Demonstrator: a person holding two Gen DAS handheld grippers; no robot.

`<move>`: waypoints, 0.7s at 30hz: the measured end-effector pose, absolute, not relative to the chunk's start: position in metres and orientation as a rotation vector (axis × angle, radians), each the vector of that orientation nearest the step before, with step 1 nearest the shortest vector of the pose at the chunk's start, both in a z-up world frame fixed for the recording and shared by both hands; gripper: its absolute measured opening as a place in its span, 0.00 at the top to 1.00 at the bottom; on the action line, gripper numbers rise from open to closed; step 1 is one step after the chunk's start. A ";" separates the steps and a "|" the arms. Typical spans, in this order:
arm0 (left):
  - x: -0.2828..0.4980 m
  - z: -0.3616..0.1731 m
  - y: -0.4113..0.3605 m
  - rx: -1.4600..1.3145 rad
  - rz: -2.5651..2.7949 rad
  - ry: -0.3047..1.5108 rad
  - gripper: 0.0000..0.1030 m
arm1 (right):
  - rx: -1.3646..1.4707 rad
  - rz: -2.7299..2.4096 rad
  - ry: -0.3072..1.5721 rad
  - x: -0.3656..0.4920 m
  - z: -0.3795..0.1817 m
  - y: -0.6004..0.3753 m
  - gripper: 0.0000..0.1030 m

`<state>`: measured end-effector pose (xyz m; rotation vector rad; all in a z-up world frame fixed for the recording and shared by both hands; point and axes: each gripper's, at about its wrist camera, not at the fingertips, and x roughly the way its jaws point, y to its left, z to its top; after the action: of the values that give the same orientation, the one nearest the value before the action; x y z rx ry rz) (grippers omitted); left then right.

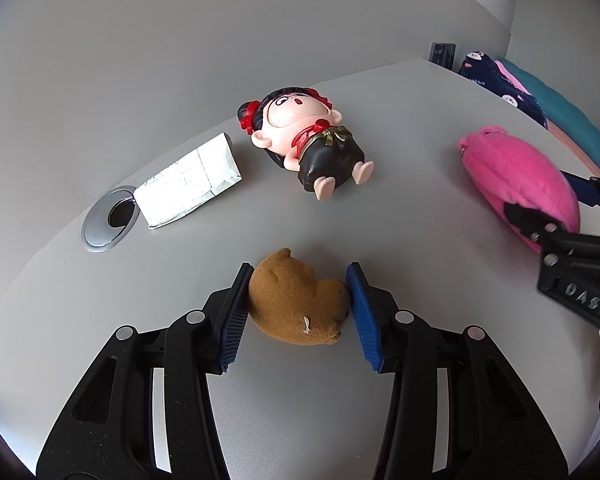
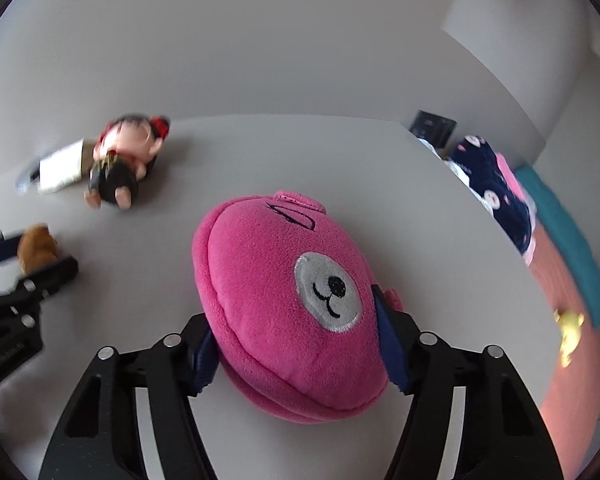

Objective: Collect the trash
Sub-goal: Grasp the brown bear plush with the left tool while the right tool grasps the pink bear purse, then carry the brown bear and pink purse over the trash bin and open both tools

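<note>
My left gripper (image 1: 298,300) is shut on a small brown plush toy (image 1: 296,304) that rests on the grey table (image 1: 400,184). My right gripper (image 2: 296,344) is shut on a pink plush bear-face pouch (image 2: 284,308), held just above the table; the pouch also shows at the right of the left wrist view (image 1: 516,176). A white crumpled paper packet (image 1: 188,182) lies at the table's back left. A plastic doll (image 1: 312,140) in black and red lies on its back beside the packet.
A round metal cable grommet (image 1: 106,220) sits in the table next to the packet. Beyond the right table edge lie dark blue patterned fabric (image 2: 496,192) and teal and pink bedding (image 2: 564,240). A grey wall stands behind the table.
</note>
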<state>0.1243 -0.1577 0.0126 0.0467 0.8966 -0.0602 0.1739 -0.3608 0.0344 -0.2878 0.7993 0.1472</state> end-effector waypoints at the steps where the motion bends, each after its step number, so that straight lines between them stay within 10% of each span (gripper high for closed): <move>1: 0.124 0.013 -0.158 0.050 -0.063 0.892 0.55 | -0.258 0.144 0.798 0.171 0.037 -0.364 0.36; 21: 0.104 0.030 -0.222 0.160 -0.220 0.835 0.55 | 0.044 0.122 0.731 0.081 0.086 -0.467 0.35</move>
<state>0.1042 -0.2220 0.0301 0.1597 0.8352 -0.2203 0.0805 -0.4669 0.0860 0.0444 0.7313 0.1222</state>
